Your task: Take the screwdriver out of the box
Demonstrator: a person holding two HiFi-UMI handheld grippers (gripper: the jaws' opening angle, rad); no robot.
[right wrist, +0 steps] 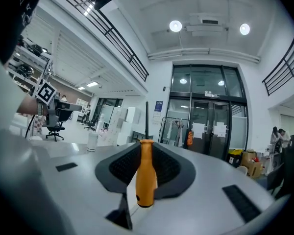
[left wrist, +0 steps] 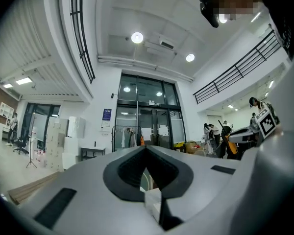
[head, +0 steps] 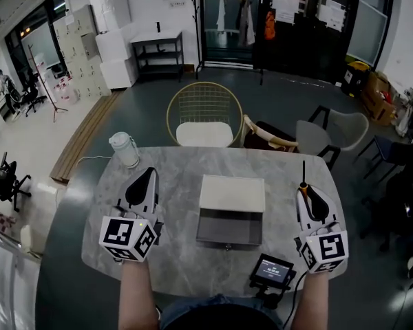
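An open grey box (head: 229, 229) with its pale lid (head: 232, 192) folded back lies in the middle of the marble table (head: 179, 267). To its right, my right gripper (head: 308, 192) is shut on the screwdriver (head: 303, 179). In the right gripper view the orange handle (right wrist: 146, 180) stands between the pads of that gripper (right wrist: 146, 146), and the black shaft points up past the tips. My left gripper (head: 149, 174) hovers left of the box. In the left gripper view this gripper (left wrist: 146, 148) has its tips together with nothing between them.
A white jug (head: 124, 148) stands at the table's far left corner. A small black device with a screen (head: 272, 270) sits at the near edge, right of the box. A gold wire chair (head: 204, 115) and other chairs (head: 323, 133) stand beyond the table.
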